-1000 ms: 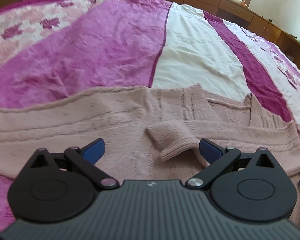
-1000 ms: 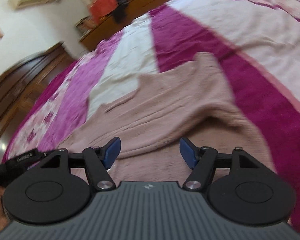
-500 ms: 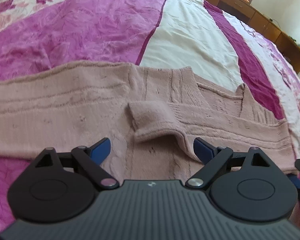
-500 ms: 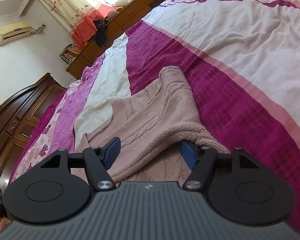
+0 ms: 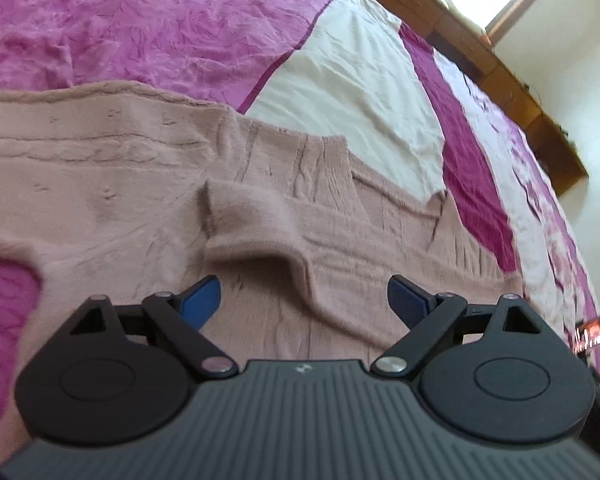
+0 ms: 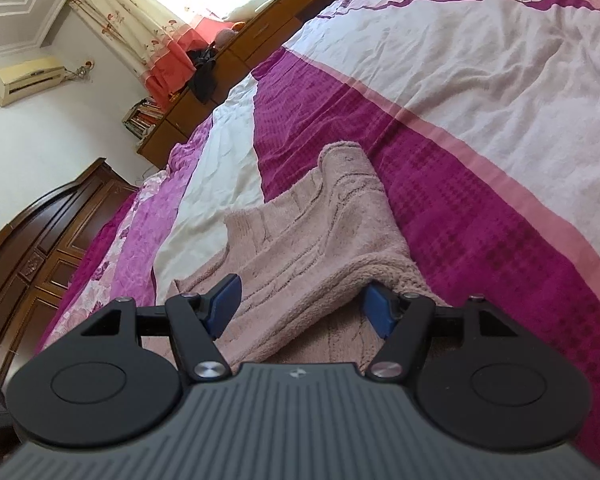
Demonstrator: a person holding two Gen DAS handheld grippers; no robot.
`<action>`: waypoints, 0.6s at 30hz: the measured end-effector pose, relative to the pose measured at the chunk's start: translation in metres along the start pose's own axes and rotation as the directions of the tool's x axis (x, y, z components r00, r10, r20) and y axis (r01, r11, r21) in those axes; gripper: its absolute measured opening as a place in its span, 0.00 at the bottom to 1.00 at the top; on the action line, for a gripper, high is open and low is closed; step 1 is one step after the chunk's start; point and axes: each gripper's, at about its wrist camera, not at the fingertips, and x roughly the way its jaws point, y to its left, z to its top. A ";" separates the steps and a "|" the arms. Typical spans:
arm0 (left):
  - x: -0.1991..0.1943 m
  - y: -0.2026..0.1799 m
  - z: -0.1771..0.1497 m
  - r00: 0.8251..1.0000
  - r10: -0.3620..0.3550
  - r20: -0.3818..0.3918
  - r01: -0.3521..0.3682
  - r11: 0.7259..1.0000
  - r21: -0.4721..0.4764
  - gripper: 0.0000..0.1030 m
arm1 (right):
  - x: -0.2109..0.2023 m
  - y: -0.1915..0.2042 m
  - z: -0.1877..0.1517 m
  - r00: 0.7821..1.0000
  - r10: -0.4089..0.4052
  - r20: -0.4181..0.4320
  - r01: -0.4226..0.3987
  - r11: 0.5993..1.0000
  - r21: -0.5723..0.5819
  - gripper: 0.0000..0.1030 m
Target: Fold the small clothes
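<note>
Moved lower and closer to the knit than a second ago, left gripper (image 5: 304, 294) now hovering just above one pink sweater (image 5: 112, 184), blue fingers (image 5: 202, 298) spread wide and empty either side of a folded-over sleeve cuff (image 5: 244, 220). Right gripper (image 6: 302, 306) tipped low along the garment's other end (image 6: 340, 220), likewise spread, gripping nothing, one raised fold lying between two blue pads (image 6: 224, 300). Soft, fuzzy, cable-ribbed wool, spread flat across one bedspread (image 5: 160, 28) of crinkled magenta, white and floral stripes. Beyond, dark carved wardrobe (image 6: 40, 248), low wooden cabinets (image 6: 260, 36), flowered curtain (image 6: 148, 20), one wall air conditioner (image 6: 24, 78)
</note>
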 end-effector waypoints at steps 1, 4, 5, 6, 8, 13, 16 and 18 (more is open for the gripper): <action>0.005 0.001 0.002 1.000 0.002 0.006 -0.002 1.000 -0.022 0.89 | 0.001 0.000 0.000 1.000 0.000 0.001 0.000 1.000 0.003 0.70; 0.018 0.004 0.008 0.999 -0.007 0.046 0.010 0.997 -0.070 0.88 | 0.002 -0.002 0.001 1.000 0.003 0.009 -0.003 1.000 0.018 0.70; 0.020 0.003 0.010 0.998 0.004 0.068 0.001 0.997 -0.073 0.84 | 0.002 -0.003 0.001 1.000 0.007 0.012 -0.008 0.999 0.033 0.70; 0.020 0.003 0.012 0.996 0.009 0.088 -0.004 0.998 -0.066 0.64 | 0.001 -0.004 0.002 1.000 0.014 0.016 -0.014 0.999 0.048 0.70; 0.020 0.002 0.016 0.995 0.030 0.097 -0.027 0.999 -0.037 0.27 | -0.001 -0.007 0.003 0.999 0.033 0.027 -0.035 0.995 0.089 0.70; 0.004 0.019 0.017 0.989 0.057 0.137 -0.055 0.998 -0.018 0.09 | -0.009 -0.021 0.001 0.994 0.076 0.081 -0.093 0.967 0.236 0.70; -0.003 0.028 0.013 0.983 0.090 0.160 -0.092 0.996 0.009 0.10 | -0.015 -0.022 -0.004 0.988 0.074 0.132 -0.109 0.955 0.277 0.70; 0.001 0.030 0.011 0.983 0.114 0.143 -0.120 0.992 0.034 0.10 | -0.016 -0.020 -0.007 0.991 0.055 0.122 -0.086 0.961 0.264 0.70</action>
